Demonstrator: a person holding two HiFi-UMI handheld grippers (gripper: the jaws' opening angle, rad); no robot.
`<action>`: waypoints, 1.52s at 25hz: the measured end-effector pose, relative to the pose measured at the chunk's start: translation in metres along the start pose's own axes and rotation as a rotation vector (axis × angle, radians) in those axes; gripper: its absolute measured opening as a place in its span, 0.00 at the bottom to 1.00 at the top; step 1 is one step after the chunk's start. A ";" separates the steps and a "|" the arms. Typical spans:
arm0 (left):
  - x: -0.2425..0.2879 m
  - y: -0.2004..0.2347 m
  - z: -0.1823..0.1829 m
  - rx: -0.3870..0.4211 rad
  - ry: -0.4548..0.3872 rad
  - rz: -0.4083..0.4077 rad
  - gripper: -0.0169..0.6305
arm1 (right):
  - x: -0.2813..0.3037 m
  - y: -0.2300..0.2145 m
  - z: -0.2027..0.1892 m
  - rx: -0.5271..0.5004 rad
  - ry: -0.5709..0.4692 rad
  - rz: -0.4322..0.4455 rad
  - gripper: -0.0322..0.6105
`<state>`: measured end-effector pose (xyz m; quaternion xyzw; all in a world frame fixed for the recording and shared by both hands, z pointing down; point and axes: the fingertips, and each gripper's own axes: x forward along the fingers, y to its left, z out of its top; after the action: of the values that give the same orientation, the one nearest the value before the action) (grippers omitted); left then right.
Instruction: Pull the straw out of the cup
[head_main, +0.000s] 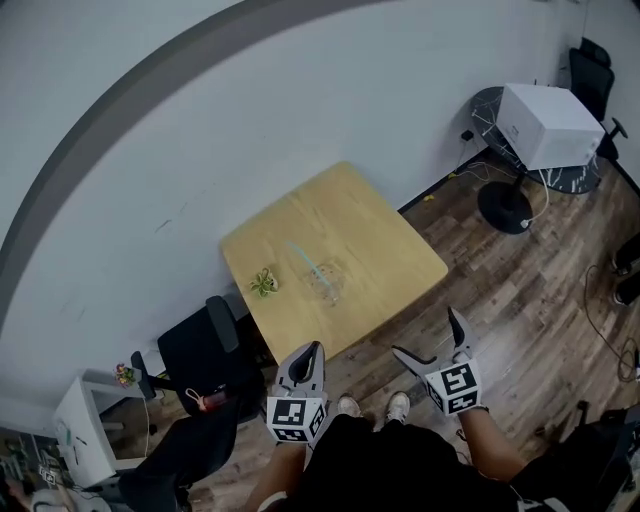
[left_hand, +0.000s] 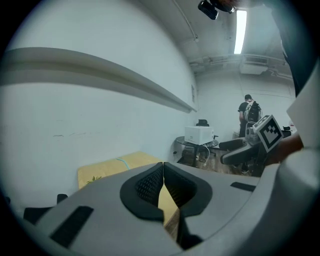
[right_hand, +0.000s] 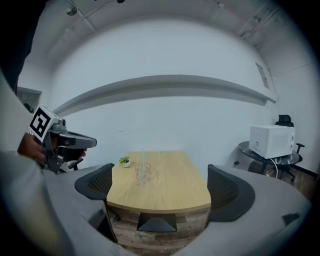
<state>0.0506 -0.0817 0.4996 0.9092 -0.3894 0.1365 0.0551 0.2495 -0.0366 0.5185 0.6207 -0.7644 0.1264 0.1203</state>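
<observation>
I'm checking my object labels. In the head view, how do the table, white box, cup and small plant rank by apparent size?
1. table
2. white box
3. cup and small plant: about alike, not ranked.

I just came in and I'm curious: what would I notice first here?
Probably the light wooden table against the white wall, with a clear cup holding a pale straw near its middle and a tiny green plant beside it. Nearer, the left gripper is shut and the right gripper wide open, both short of the table.
</observation>
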 end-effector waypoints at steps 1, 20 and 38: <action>0.002 0.008 0.001 -0.009 -0.005 0.017 0.06 | 0.008 0.002 0.002 -0.014 0.005 0.018 0.98; 0.027 0.161 0.003 -0.075 -0.035 0.099 0.06 | 0.183 0.080 0.063 -0.129 0.058 0.175 0.97; 0.039 0.222 -0.006 -0.179 -0.026 0.159 0.06 | 0.286 0.133 0.060 -0.238 0.180 0.332 0.97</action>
<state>-0.0849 -0.2609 0.5154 0.8686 -0.4715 0.0933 0.1202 0.0603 -0.2932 0.5538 0.4542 -0.8517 0.1082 0.2379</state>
